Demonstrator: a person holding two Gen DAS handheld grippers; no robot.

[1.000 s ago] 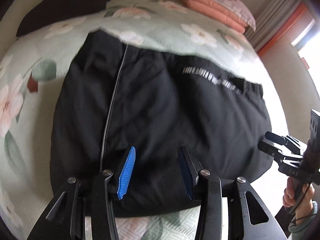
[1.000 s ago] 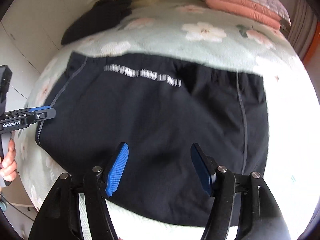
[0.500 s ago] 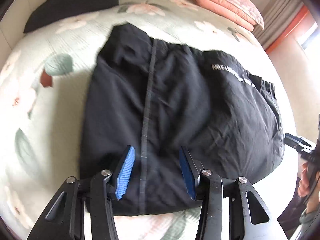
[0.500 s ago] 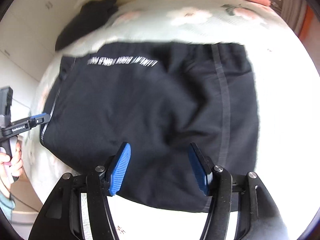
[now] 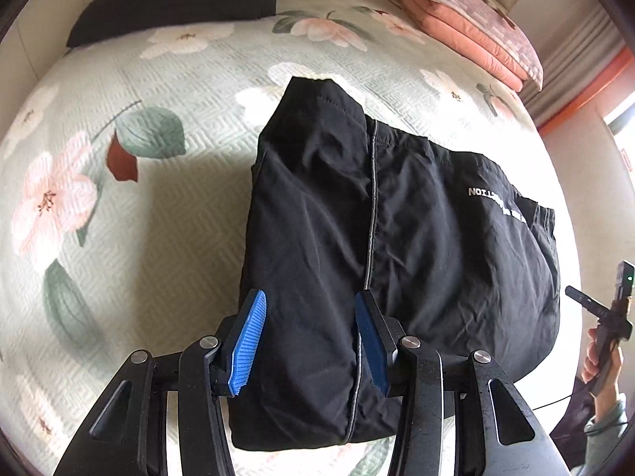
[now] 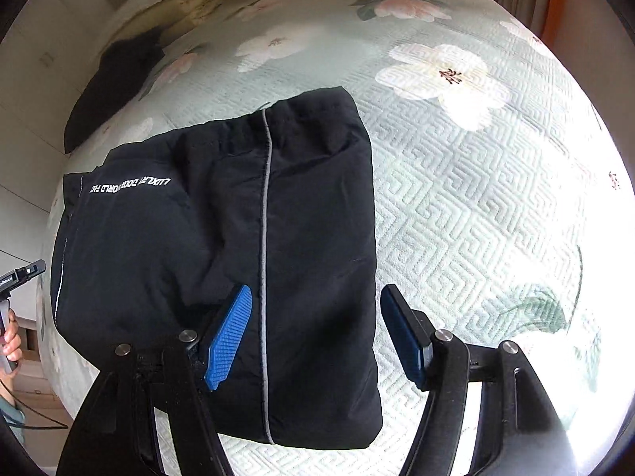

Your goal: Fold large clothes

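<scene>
A bed under a pale green floral quilt (image 5: 190, 79) carries everything. Folded black trousers (image 5: 397, 238) lie mid-bed; beyond them rest a dark garment (image 5: 178, 0), pink folded bedding (image 5: 468, 27) and, probably, yellowish blankets (image 6: 202, 0).

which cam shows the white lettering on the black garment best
The right wrist view: the white lettering runs as one unbroken, mirrored line on the black garment. The left wrist view shows the lettering foreshortened, curving over the garment's far edge, only partly legible.
</scene>
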